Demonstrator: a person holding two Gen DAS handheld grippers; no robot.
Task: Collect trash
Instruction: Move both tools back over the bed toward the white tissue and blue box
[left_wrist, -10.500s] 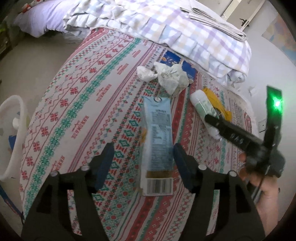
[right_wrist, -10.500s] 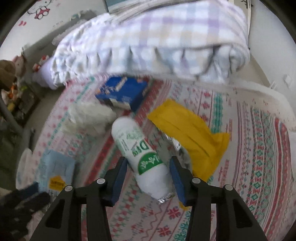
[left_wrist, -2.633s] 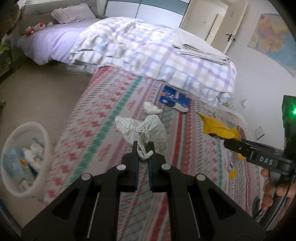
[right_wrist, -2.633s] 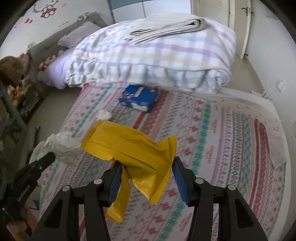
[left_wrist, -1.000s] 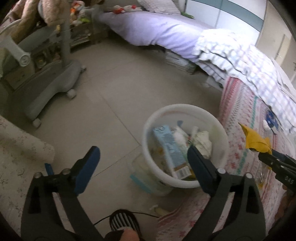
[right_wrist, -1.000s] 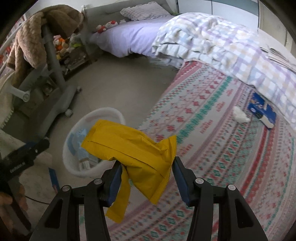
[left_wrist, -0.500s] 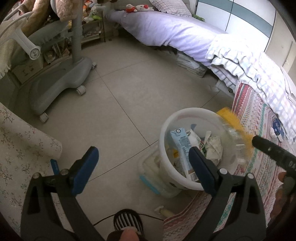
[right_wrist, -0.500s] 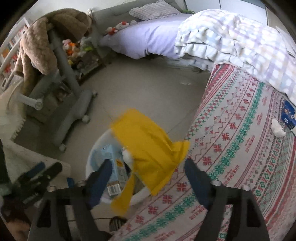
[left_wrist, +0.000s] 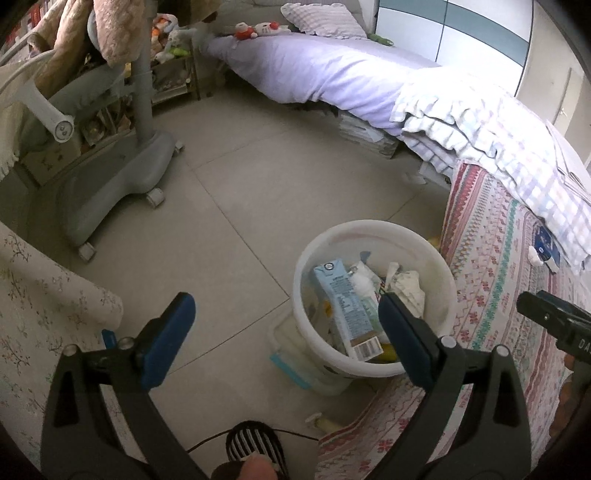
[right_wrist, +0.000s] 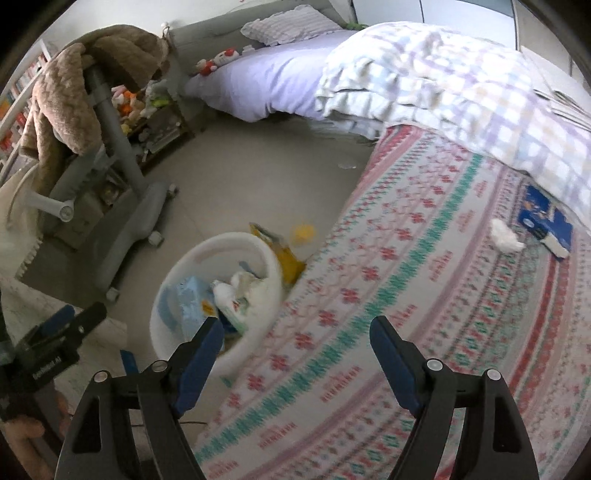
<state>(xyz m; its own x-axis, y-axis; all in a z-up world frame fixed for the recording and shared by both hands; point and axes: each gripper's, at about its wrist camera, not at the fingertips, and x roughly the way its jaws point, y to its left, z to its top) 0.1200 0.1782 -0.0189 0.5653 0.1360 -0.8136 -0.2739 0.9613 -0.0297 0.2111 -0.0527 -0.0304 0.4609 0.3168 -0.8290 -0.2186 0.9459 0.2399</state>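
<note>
A white round bin (left_wrist: 373, 236) stands on the floor beside the patterned mattress. It holds a light blue carton (left_wrist: 341, 295) and crumpled white paper (left_wrist: 406, 286). My left gripper (left_wrist: 286, 332) is open and empty, above the floor just left of the bin. My right gripper (right_wrist: 295, 350) is open and empty over the mattress edge. The bin (right_wrist: 207, 254) also shows in the right wrist view, with the yellow wrapper (right_wrist: 286, 254) down between its far rim and the mattress. A small white tissue (right_wrist: 504, 230) and a blue packet (right_wrist: 545, 218) lie on the mattress.
A grey wheeled stand (left_wrist: 122, 177) with a brown blanket (right_wrist: 74, 92) stands on the floor to the left. A checked quilt (right_wrist: 461, 81) and a purple bed (left_wrist: 325, 70) lie beyond. A clear plastic box (left_wrist: 291, 354) sits under the bin.
My right gripper has opened and let go of the yellow wrapper, which has dropped behind the bin's far rim. My left gripper has stayed open near the bin.
</note>
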